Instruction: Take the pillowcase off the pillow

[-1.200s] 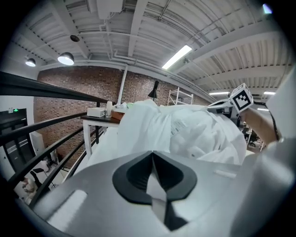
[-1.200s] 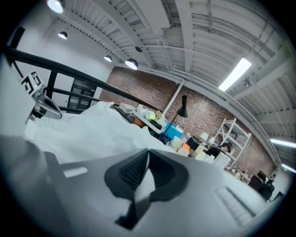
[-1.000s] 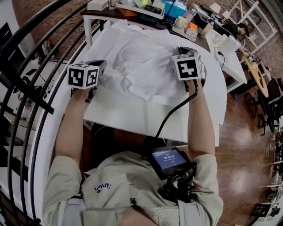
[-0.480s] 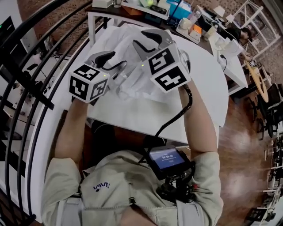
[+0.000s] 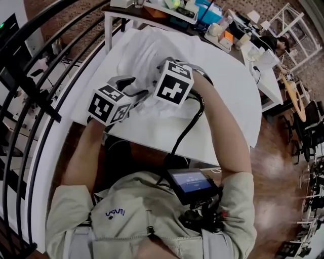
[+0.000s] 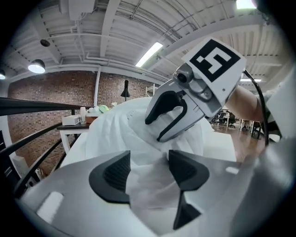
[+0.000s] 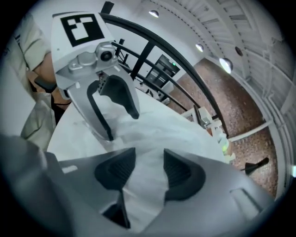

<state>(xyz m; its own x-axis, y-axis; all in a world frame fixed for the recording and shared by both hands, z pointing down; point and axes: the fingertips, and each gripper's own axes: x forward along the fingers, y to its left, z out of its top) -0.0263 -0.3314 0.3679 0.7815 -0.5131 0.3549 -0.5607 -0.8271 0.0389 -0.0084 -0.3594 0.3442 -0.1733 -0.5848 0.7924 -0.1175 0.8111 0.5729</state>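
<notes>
Head view, nearest first: a small screen [image 5: 192, 183] is glowing at the person's chest, and a black cable [image 5: 185, 129] is running up from there toward the right gripper [image 7: 149, 169]. Just beside it, the left gripper [image 6: 149, 164] is hovering over the rumpled white pillowcase [image 5: 147, 50], which is lying on the white table [image 5: 230, 101]. Both tools have just been opening: the jaws are standing apart, released, with loose cloth lying in each gap. Farther back, a cluttered desk [image 5: 202, 15] is showing.
</notes>
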